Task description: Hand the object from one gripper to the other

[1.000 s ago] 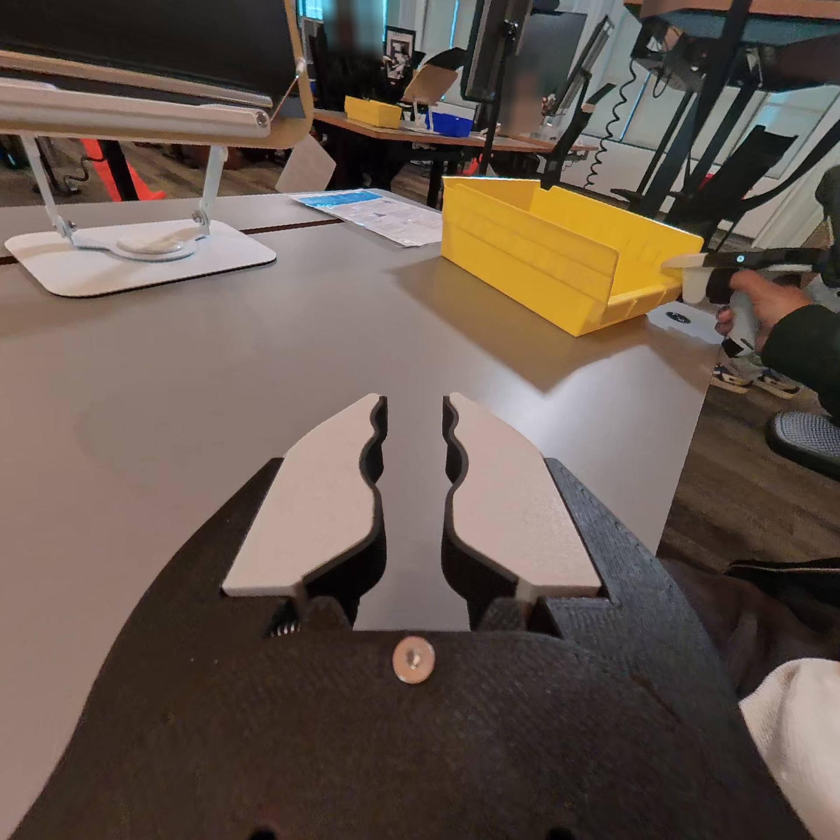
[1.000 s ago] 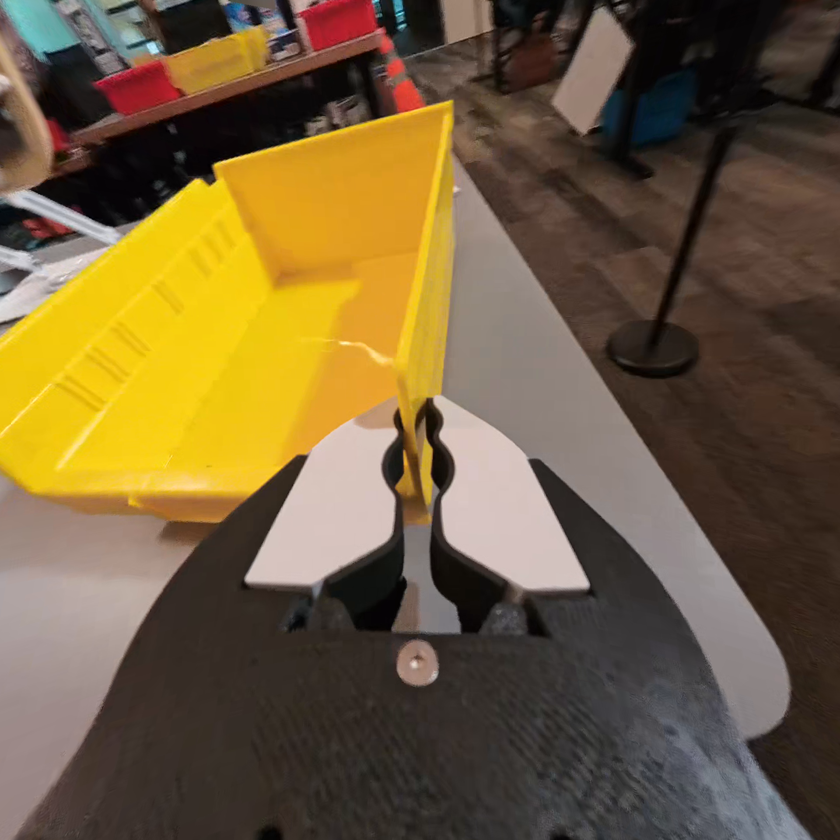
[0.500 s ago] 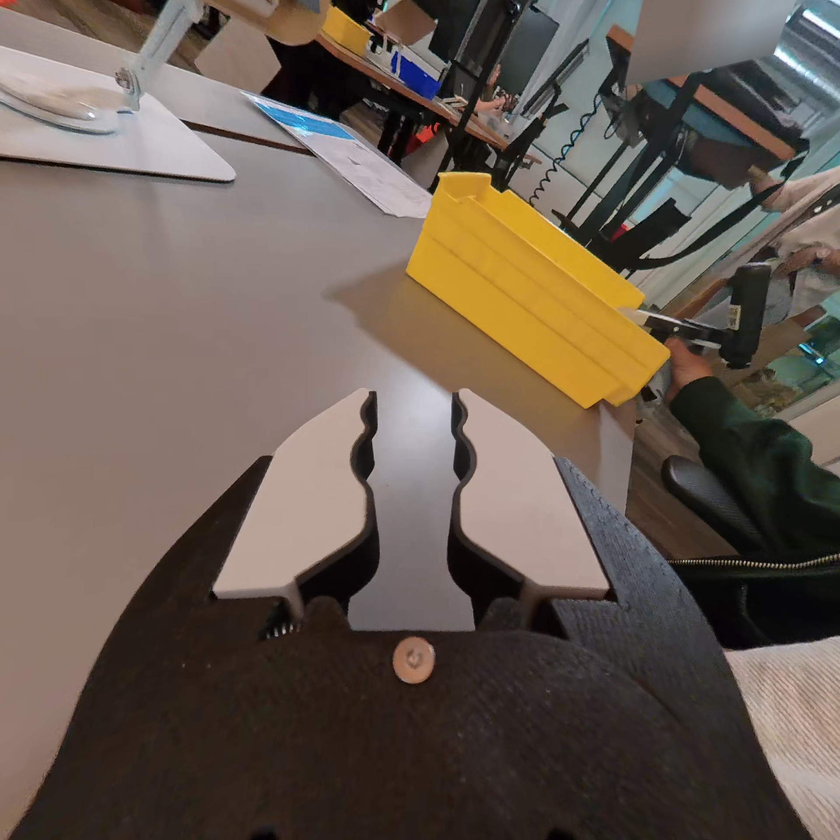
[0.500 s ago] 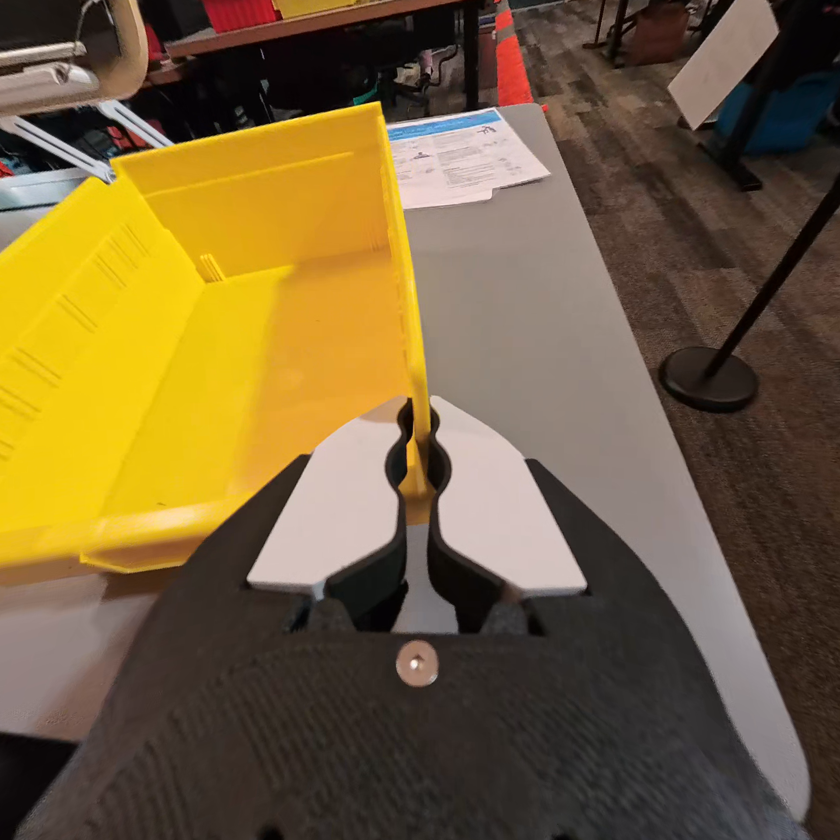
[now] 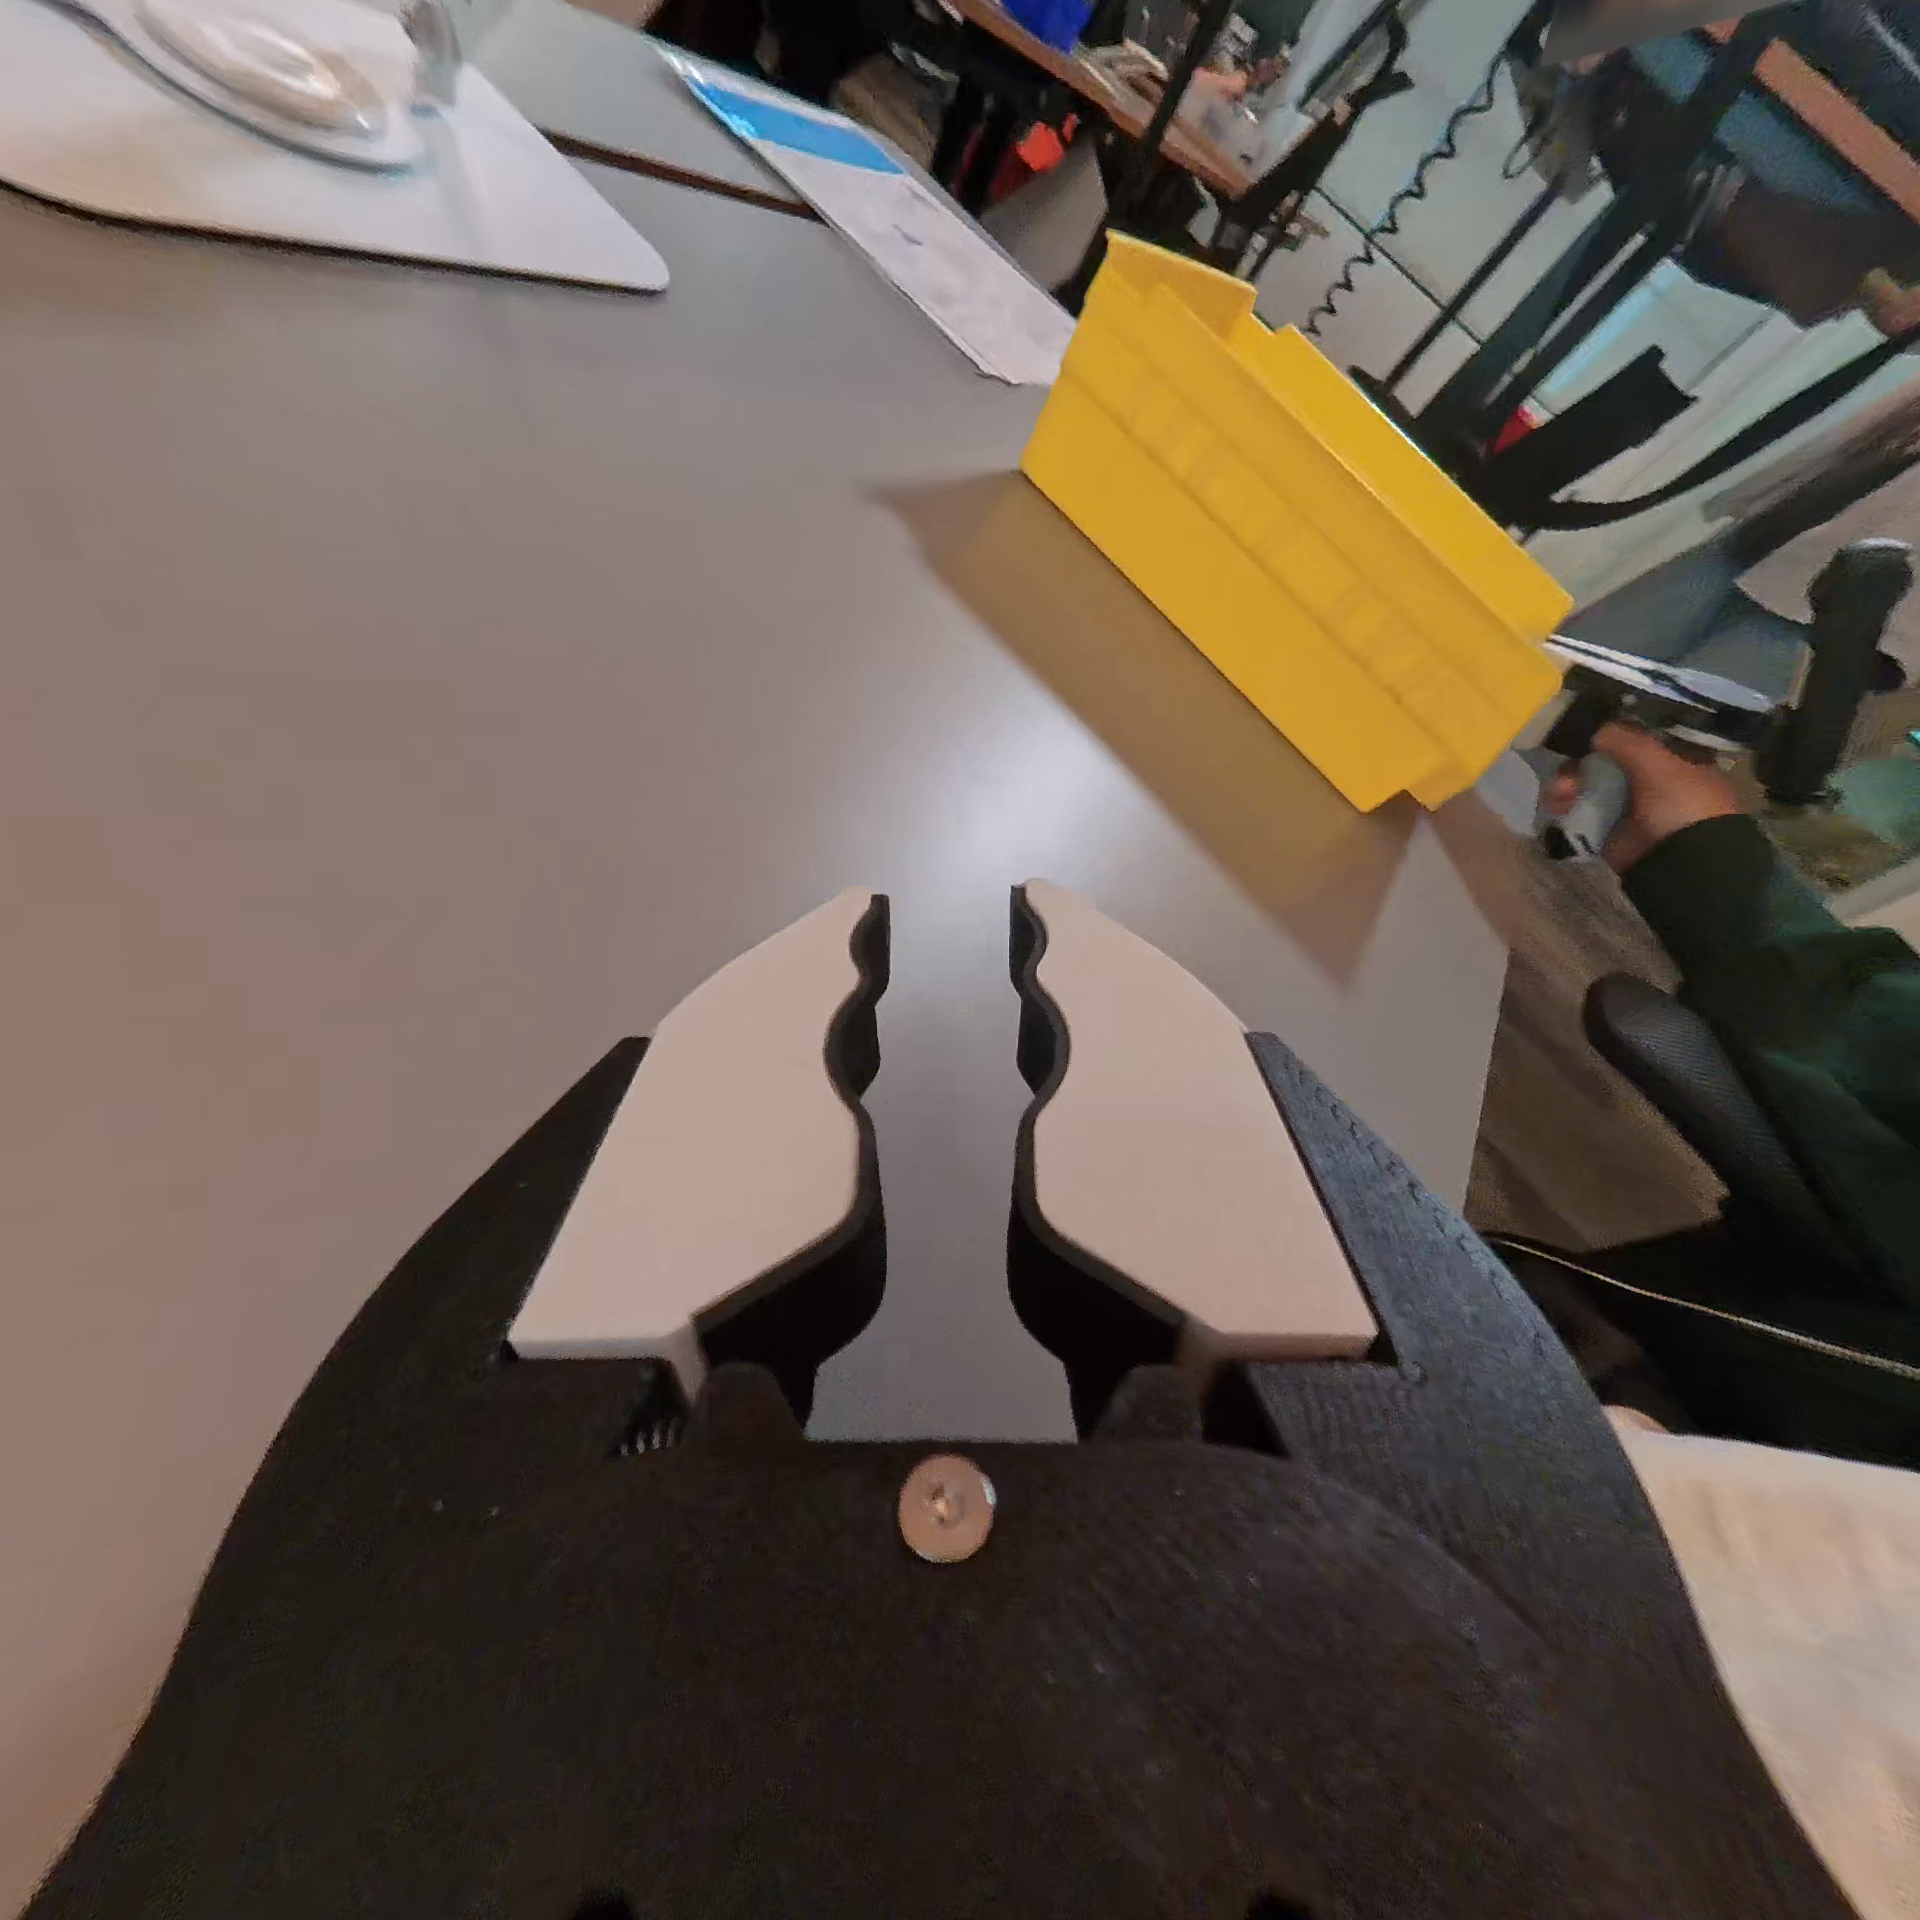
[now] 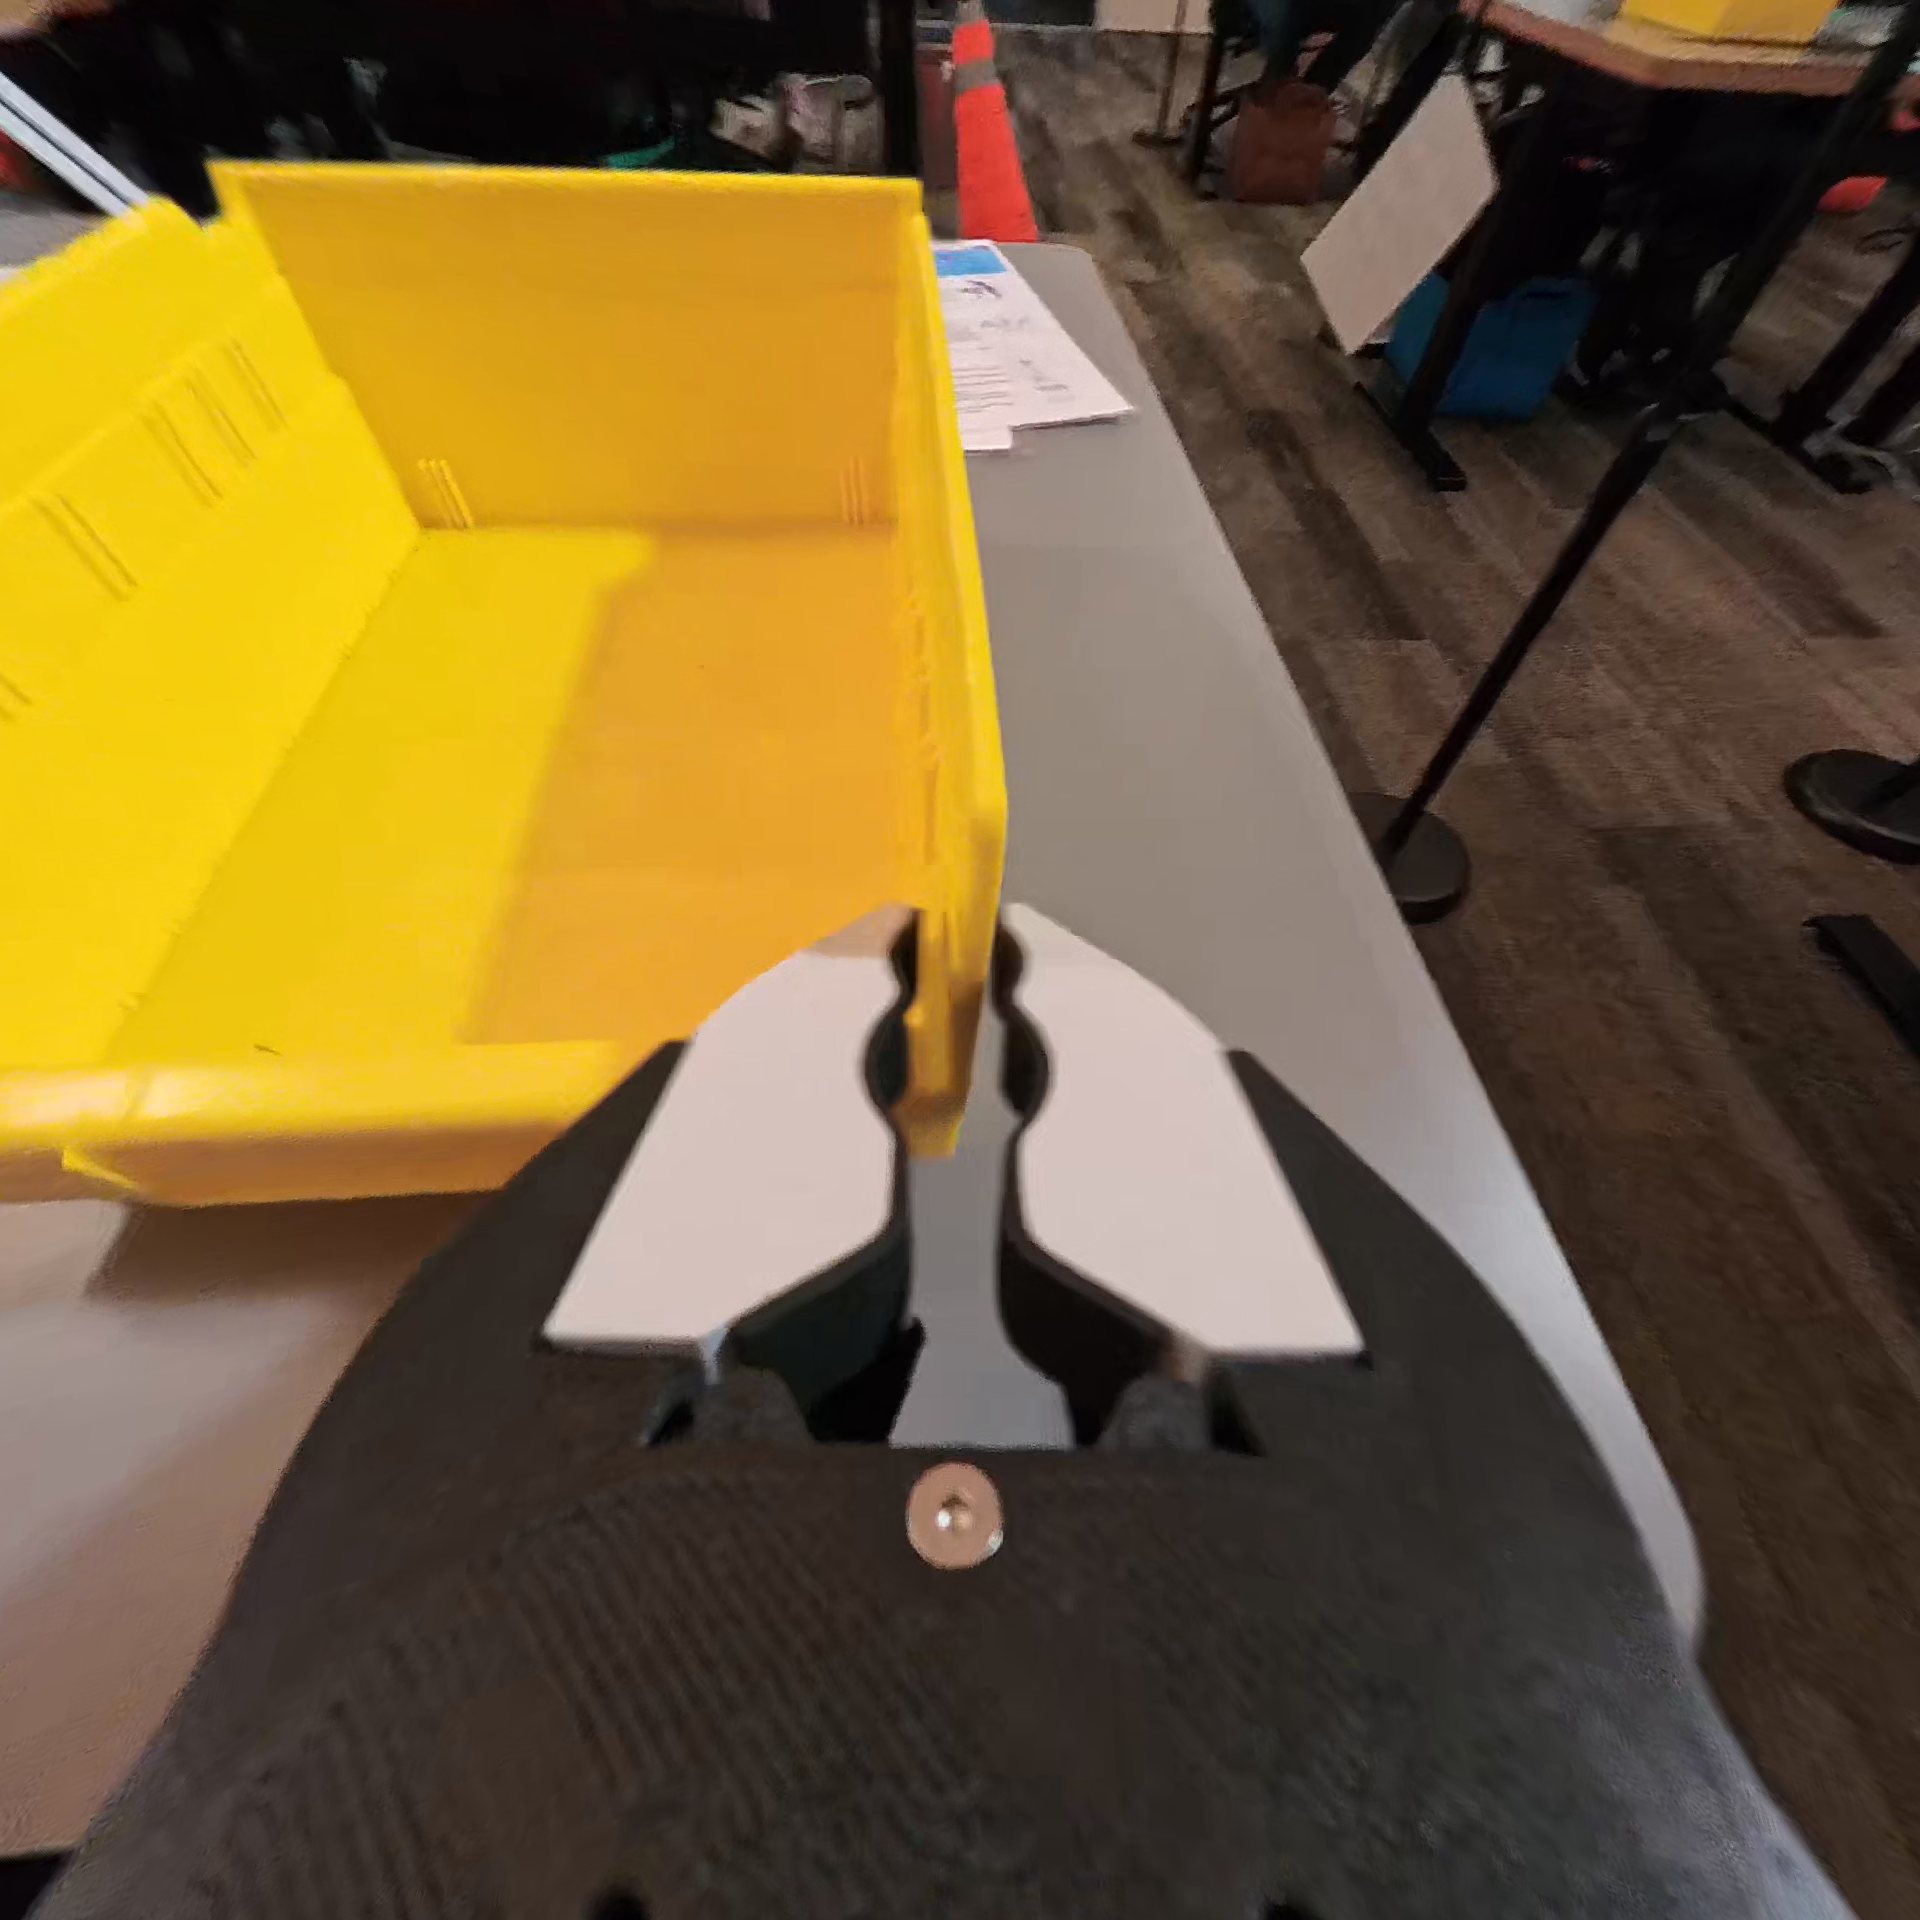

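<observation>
The grey table (image 5: pixel 436 644) fills most of the left wrist view and runs up the middle of the right wrist view, with dark wood floor (image 6: pixel 1662 644) at three o'clock of it. The yellow bin (image 6: pixel 582 343) is the next largest thing: in the right wrist view it spreads from nine to twelve o'clock with its open inside facing the camera, and in the left wrist view it sits at about two o'clock, near the table's edge.

The right gripper (image 6: pixel 951 925) straddles the bin's right side wall at its near corner. The wall stands between the two fingers; the left finger (image 6: pixel 758 1143) touches it, while a thin gap shows beside the right one, so I cannot tell whether it is pinching. In the left wrist view this gripper shows at three o'clock, held by a hand (image 5: pixel 1652 800) in a dark green sleeve.

The left gripper (image 5: pixel 948 914) hangs over bare table, fingers spread with nothing between them, well apart from the bin.

A white stand base (image 5: pixel 312 177) lies at eleven o'clock, a printed sheet (image 5: pixel 914 229) at twelve. An orange cone (image 6: pixel 987 125) stands beyond the table.
</observation>
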A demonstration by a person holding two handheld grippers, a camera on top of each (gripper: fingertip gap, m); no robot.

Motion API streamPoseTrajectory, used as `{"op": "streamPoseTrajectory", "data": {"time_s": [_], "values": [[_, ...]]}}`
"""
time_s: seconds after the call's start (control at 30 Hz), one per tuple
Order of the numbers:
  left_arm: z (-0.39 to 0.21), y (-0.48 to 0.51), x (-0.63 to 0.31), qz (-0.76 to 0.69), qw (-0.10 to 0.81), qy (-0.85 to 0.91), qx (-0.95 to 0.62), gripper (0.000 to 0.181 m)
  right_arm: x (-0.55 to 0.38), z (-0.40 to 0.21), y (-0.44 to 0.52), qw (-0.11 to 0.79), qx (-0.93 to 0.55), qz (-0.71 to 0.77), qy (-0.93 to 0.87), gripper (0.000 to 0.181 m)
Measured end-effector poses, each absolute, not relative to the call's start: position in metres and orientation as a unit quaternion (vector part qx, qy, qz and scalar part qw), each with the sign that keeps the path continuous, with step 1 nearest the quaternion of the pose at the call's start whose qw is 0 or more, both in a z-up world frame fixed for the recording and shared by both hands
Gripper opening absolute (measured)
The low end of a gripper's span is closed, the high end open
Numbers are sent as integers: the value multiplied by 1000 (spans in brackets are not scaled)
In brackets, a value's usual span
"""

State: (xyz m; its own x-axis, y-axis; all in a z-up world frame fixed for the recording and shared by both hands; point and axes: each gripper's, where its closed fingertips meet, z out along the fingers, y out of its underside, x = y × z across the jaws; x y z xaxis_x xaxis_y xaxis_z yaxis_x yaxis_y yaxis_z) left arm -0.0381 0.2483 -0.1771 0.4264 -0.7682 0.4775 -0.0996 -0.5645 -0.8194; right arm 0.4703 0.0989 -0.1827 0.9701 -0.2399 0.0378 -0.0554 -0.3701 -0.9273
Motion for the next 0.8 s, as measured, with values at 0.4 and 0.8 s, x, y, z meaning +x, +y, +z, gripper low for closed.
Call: {"op": "streamPoseTrajectory", "data": {"time_s": [0.4,0.8], "values": [[-190,219,-49,-393,381,325,-771,22,185,-53,141,751,-617,99,-213,46],[-191,225,-43,-348,403,364,-765,23,65,-141,191,623,-702,170,-300,39]]}}
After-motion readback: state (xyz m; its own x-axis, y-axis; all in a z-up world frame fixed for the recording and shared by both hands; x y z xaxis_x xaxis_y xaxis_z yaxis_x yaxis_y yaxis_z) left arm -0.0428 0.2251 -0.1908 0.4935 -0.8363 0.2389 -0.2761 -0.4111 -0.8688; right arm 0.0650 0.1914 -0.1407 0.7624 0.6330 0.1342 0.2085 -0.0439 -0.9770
